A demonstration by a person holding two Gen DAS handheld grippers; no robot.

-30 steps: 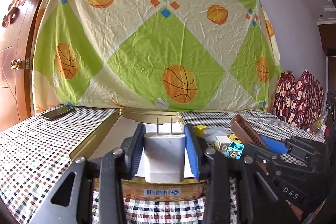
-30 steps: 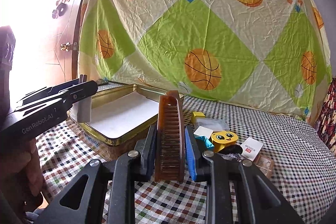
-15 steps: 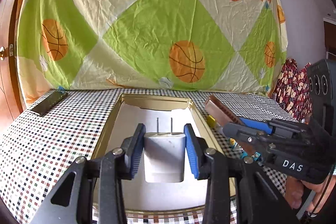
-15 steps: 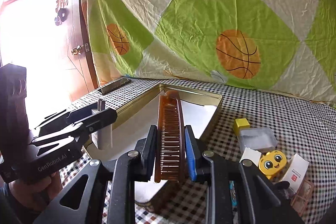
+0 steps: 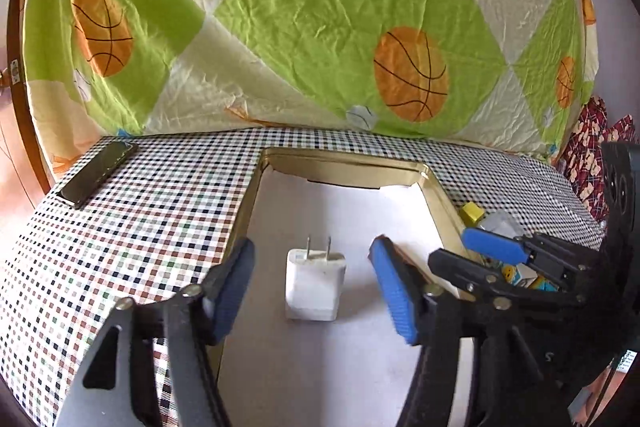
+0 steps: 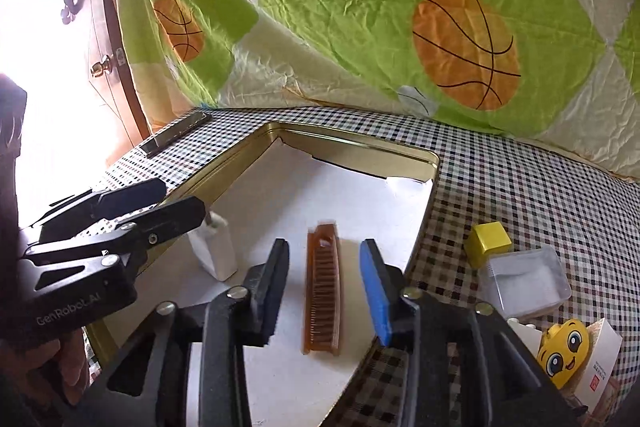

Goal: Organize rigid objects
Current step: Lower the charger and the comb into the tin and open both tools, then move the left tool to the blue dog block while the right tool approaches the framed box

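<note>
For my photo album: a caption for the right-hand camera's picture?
Opening jaws release a brown comb into a gold tin, beside a white charger.

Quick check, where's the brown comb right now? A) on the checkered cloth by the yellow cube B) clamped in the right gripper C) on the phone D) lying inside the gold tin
D: the comb lies on the white liner of the gold tin, with gaps to both opening fingers of the right gripper.

Left gripper [image 5: 312, 291]: pitched downward, jaws opening, pads clear of anything, nothing pressed between them. Right gripper [image 6: 324, 291]: same downward pitch, jaws opening, no contact on either pad. The two sit side by side, close, left gripper's fingers [image 6: 132, 203] visible at the right camera's left edge. A hand [image 6: 60, 367] grips its handle.
</note>
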